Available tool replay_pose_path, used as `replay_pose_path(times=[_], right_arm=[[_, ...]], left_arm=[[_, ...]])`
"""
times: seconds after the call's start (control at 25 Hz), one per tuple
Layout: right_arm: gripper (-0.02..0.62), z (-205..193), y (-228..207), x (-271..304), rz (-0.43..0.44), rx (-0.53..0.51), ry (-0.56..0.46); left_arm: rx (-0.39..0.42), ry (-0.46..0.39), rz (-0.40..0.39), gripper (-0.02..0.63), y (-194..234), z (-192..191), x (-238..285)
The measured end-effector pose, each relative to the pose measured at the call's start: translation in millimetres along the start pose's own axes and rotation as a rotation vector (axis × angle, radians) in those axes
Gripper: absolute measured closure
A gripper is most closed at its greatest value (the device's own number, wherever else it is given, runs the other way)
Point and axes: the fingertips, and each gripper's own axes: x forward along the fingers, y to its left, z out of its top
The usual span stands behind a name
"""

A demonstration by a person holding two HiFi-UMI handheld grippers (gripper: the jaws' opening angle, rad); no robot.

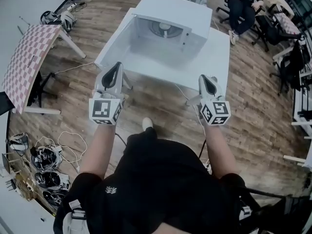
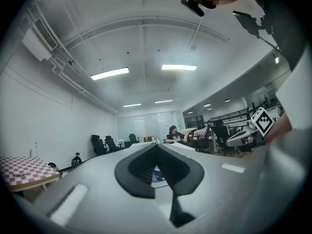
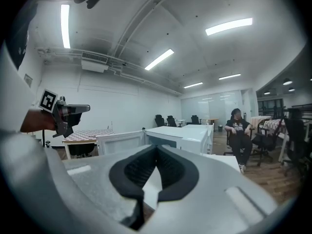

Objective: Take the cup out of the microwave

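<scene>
The cup cannot be made out. The white microwave (image 1: 168, 13) stands on the white bench (image 1: 217, 57), its door (image 1: 114, 40) swung open to the left and a round turntable (image 1: 163, 29) visible inside. Near the bench's front edge, the left gripper (image 1: 116, 67) and right gripper (image 1: 204, 78) are both clenched and empty, pointing toward the microwave.

The left tongs (image 2: 157, 146) meet at their tips, nothing between them.
</scene>
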Motion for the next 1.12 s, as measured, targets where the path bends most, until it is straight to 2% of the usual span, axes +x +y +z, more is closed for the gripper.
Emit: replay_pose_path(times=[0.48, 0.68, 0.84, 1.12], right_arm=[[0.595, 20.4, 4.4, 122.8, -0.067, 0.02, -0.024], [0.595, 32.3, -1.3, 152.0, -0.103, 0.045, -0.051], [0.595, 35.1, -0.5, 166.1, -0.116, 0.042, -0.059], [0.595, 24.5, -11.6, 217.4, -0.108, 0.028, -0.04]], left_arm=[[-0.003, -0.03, -0.066, 0.6, 78.6, -13.6, 91.6], [-0.049, -0.054, -0.112, 0.6, 80.0, -16.6, 121.0], [-0.043, -0.063, -0.146, 0.6, 69.2, -21.1, 132.6], [-0.054, -0.048, -0.119, 0.599, 74.5, -42.1, 170.9]])
